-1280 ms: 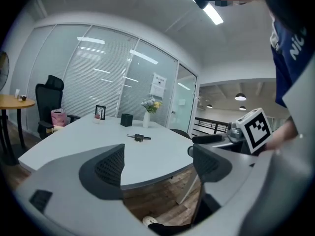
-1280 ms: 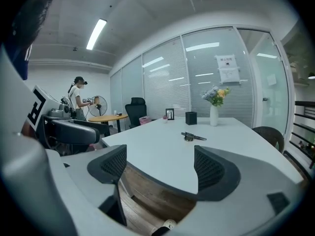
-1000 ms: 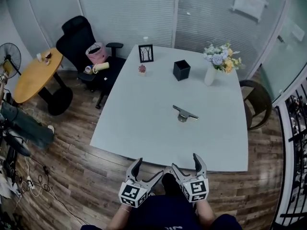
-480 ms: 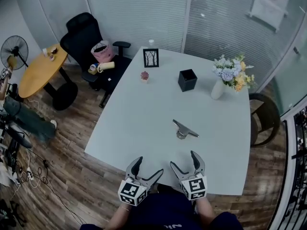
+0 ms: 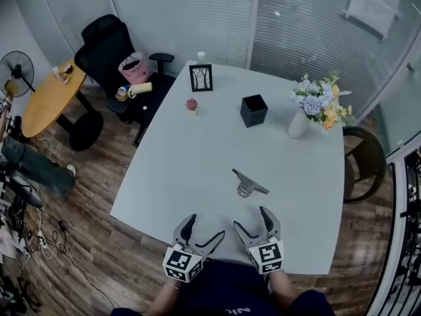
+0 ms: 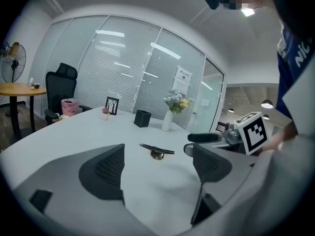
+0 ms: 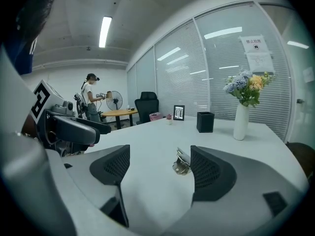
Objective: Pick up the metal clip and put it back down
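Observation:
The metal clip (image 5: 248, 183) lies flat on the white table (image 5: 191, 170), a little right of the middle. It also shows ahead in the left gripper view, metal clip (image 6: 156, 151), and close ahead in the right gripper view, metal clip (image 7: 181, 162). Both grippers hover over the table's near edge, well short of the clip. My left gripper (image 5: 201, 232) is open and holds nothing. My right gripper (image 5: 254, 223) stands wide with nothing between its fingers, and its jaws are closing slightly.
At the table's far side stand a black box (image 5: 254, 110), a vase of flowers (image 5: 314, 105), a picture frame (image 5: 200, 78) and a small pink pot (image 5: 191, 105). A black office chair (image 5: 112, 54) and a round wooden table (image 5: 45, 99) stand at the left. A dark chair (image 5: 365, 163) is at the right.
The head view has shifted, so the table sits a little differently in the frame. Both grippers stay at the near edge; the clip has not moved on the table.

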`<state>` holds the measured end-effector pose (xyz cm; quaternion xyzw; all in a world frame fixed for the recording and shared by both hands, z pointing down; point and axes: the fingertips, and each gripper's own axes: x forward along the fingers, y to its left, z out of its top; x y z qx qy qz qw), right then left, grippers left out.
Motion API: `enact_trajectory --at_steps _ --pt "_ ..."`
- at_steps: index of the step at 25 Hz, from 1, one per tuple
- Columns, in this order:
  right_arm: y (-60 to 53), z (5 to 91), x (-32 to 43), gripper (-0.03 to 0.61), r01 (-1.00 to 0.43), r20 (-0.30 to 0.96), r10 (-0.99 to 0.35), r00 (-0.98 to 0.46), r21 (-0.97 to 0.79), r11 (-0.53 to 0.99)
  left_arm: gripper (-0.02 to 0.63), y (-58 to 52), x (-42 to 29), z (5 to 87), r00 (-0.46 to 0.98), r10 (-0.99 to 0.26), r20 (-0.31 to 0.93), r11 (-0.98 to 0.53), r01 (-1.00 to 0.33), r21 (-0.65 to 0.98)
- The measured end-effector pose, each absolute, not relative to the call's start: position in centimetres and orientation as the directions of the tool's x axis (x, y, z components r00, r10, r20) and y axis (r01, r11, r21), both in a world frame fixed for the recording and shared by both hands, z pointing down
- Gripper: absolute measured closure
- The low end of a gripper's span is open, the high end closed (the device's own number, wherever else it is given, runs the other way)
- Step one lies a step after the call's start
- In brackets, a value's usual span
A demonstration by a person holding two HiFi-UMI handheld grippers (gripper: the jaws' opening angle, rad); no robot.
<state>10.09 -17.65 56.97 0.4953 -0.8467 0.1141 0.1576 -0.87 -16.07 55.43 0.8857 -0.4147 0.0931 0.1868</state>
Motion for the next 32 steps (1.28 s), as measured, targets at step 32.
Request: enact_trajectory --at_steps 32 --pt "-30.4 69.5 12.2 0.381 -0.653 0.702 -0.699 -0.137 0.467 0.597 0.179 -18.8 -7.0 55.3 0.595 -0.709 0.379 -0.538 -0.804 0.254"
